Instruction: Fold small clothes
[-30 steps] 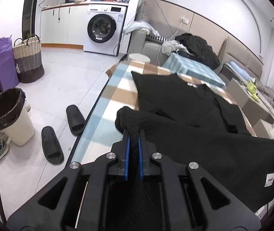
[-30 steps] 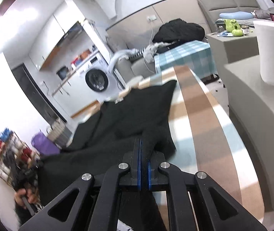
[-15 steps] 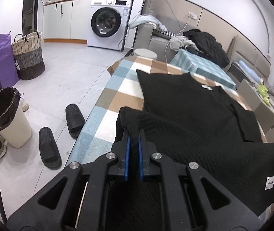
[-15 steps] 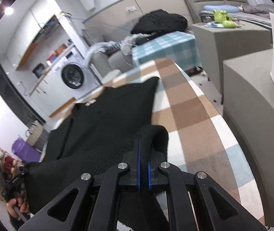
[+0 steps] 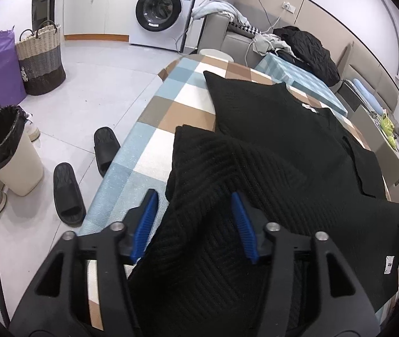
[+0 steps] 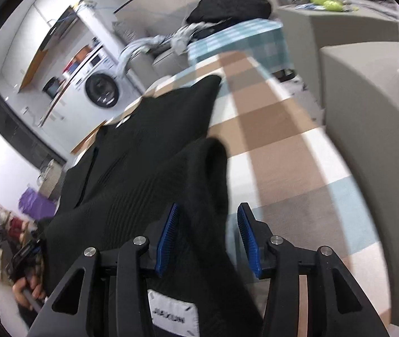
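so the black knit top [image 5: 297, 146] is lying on the checked table cover [image 5: 171, 106], with its near part folded up over the rest. Starting on the left: the left gripper [image 5: 194, 219] has just been opening, blue pads apart, and the folded corner of the knit sits loose between them, not pinched. Over on the right it's the same story, the right gripper [image 6: 208, 236] has just been letting go too, jaws apart, with a hump of the fabric between the pads but nothing pressing on it. A white label [image 6: 174, 317] shows at the near edge by that gripper.

How it'll handle, my guess: soft ribbed knit, light but floppy, so it'll sag and bunch wherever it isn't supported, and it should drag on that cover rather than slide. I'd grab it at two corners of one edge, both layers at once, not mid-panel, or the fold just slumps
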Demonstrator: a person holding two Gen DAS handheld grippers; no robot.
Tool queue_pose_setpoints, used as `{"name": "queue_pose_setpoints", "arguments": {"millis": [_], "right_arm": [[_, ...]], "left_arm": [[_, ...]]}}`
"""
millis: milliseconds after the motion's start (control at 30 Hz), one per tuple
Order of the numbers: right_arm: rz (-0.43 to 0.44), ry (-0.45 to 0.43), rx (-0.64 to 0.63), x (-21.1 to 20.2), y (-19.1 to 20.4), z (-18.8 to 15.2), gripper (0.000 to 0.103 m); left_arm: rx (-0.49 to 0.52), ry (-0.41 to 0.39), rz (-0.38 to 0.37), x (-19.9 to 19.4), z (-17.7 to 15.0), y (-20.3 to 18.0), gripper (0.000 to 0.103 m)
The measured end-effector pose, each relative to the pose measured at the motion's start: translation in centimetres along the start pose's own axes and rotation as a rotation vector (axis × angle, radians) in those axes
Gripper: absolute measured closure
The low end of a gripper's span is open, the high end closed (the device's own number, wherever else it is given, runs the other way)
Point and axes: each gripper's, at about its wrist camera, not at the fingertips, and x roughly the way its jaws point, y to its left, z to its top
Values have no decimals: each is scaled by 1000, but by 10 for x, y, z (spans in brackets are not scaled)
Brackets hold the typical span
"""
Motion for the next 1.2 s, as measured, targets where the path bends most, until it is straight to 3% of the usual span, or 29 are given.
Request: {"name": "queue_pose_setpoints", "arguments": {"millis": [133, 300, 533, 600, 633, 767, 1200], "right_arm": [[9, 40, -36, 12, 11, -2, 49], [-20, 53, -84, 20, 21, -1, 48], [-66, 58, -86, 30, 24, 3, 48], [-82, 59, -100, 33, 26, 3, 56], [-88, 64, -116, 34, 29, 2, 66], [-100, 82, -147, 37, 34, -1, 75], [-104, 104, -169, 23, 35, -18, 76]], "left_arm": [[-12, 24, -29, 7, 3, 1, 47], [17, 38, -48, 18, 5, -3, 47], [81, 29, -44, 25, 5, -19, 83], [117, 26, -22, 27, 4, -26, 87], [133, 26, -15, 28, 4, -29, 88], [159, 26, 2, 28, 2, -32, 89], [204, 22, 28, 0, -27, -30, 90]]}}
